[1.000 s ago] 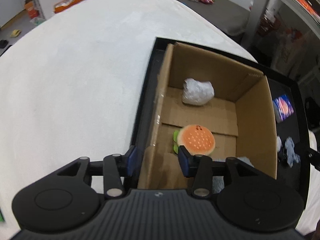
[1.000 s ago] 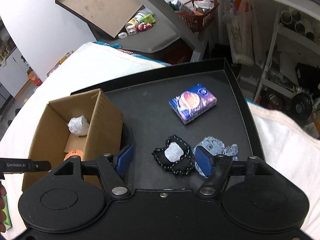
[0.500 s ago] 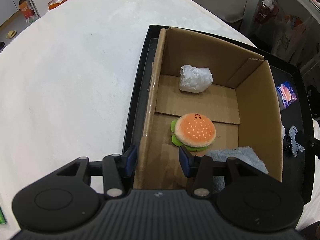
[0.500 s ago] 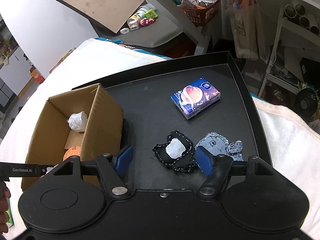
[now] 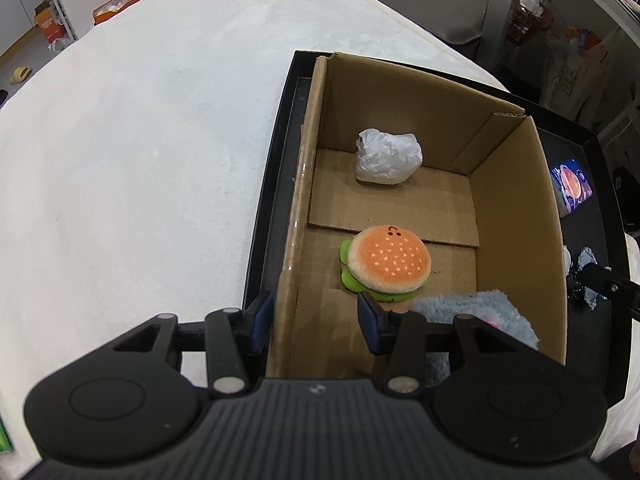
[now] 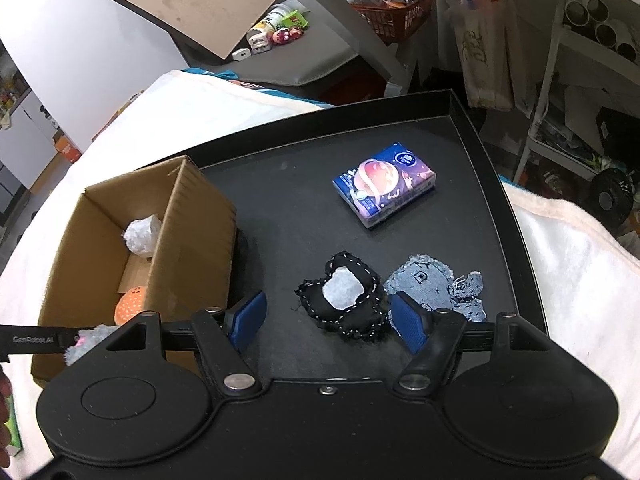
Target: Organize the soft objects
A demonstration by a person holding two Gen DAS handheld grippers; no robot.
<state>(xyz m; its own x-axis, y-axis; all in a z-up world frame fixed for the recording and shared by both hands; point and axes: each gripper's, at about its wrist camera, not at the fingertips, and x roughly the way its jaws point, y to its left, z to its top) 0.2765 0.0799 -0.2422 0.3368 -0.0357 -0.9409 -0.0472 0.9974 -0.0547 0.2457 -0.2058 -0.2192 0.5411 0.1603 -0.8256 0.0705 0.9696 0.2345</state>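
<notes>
A cardboard box [image 5: 516,220] stands on the left end of a black tray [image 6: 300,184]. Inside it lie a white crumpled wad [image 5: 388,156], a burger plush [image 5: 388,262] and a fluffy light-blue cloth [image 5: 480,312]. My left gripper [image 5: 314,322] is open and empty, straddling the box's left wall with one finger outside and one inside. On the tray lie a black stitched patch with a white middle [image 6: 344,300], a frayed denim patch [image 6: 436,284] and a blue tissue pack [image 6: 384,190]. My right gripper [image 6: 328,318] hangs open over the black patch, which shows between the fingers.
The tray rests on a white fleecy cover [image 5: 140,160] that spreads wide to the left. Beyond the tray's far edge are a grey bench with small toys [image 6: 276,36], an orange basket [image 6: 396,4] and cluttered shelves [image 6: 580,80]. A hand [image 6: 4,388] shows at the left edge.
The left wrist view now looks more steeply into the box, and more of the blue cloth shows. The right gripper stays over the black patch.
</notes>
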